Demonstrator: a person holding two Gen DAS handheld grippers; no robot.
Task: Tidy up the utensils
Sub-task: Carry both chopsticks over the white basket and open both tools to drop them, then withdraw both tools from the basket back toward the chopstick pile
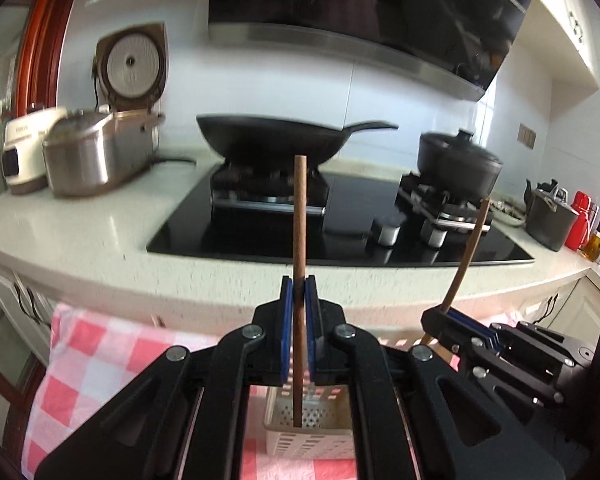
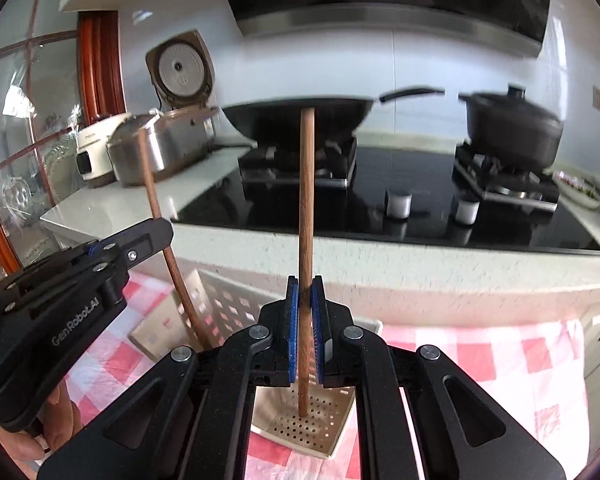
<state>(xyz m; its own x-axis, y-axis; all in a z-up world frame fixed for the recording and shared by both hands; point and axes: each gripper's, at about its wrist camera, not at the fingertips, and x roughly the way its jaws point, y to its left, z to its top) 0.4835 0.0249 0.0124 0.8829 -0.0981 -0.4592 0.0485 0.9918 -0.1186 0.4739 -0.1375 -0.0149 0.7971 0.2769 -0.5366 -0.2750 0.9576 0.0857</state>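
I'm seeing the left gripper (image 1: 299, 292) clenching a round brown wooden chopstick (image 1: 300, 216) upright at frame centre, its lower tip dipping into the perforated white plastic utensil basket (image 1: 306, 432) at bottom centre. The right gripper (image 2: 305, 294) is likewise clamping a second brown wooden chopstick (image 2: 306, 200), tip over the hole-punched basket floor (image 2: 312, 424). Only the right view is showing the latticed basket wall (image 2: 228, 304) at centre left and fingers (image 2: 56, 412) at lower left. Only the left view is giving the red bottles (image 1: 580, 220) at the right edge. A pink-and-white checked cloth (image 1: 92, 360) is lying under the basket. Black wok (image 1: 268, 136) and speckled stone counter (image 1: 80, 232) are blurring.
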